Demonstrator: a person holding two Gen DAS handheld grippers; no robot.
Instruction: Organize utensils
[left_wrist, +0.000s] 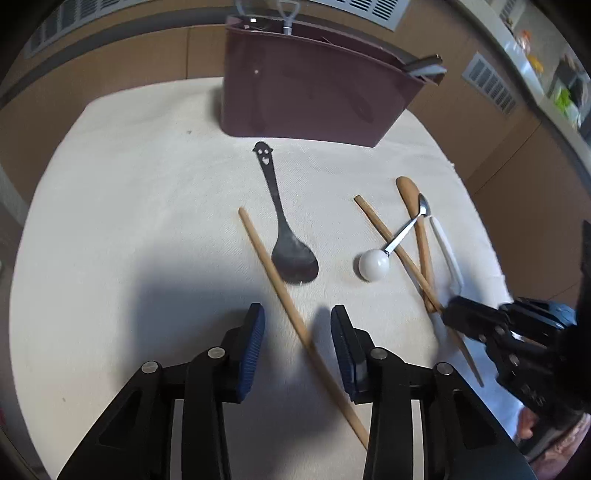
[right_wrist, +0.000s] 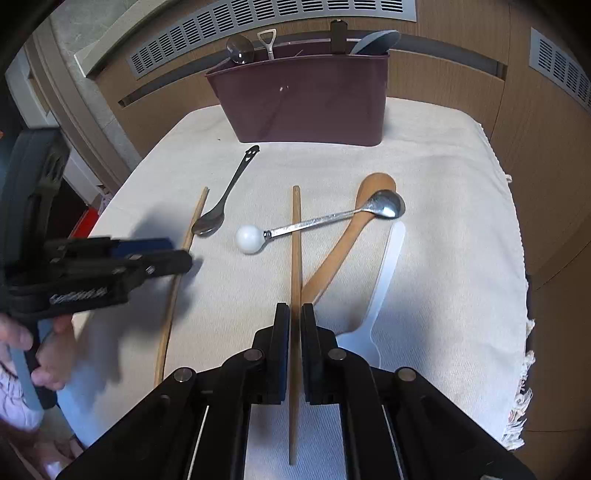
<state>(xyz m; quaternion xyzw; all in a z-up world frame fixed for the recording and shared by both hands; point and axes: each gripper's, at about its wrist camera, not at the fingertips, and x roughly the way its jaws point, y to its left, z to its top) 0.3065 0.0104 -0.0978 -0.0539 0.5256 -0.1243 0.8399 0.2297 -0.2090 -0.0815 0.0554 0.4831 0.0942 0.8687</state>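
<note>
Right claw (right_wrist: 294, 314) is clamped on one chopstick (right_wrist: 295, 236) while the left claw (left_wrist: 297, 325) sits apart around the other (left_wrist: 275, 277) – a few utensils are in the bin (right_wrist: 306, 99), but four spoons and both chopsticks are still on the table (right_wrist: 443, 258).

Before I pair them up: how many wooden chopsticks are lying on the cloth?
2. One chopstick is clamped in the right gripper; the other chopstick lies between the left gripper's open fingers. None visible in the holder.
</note>
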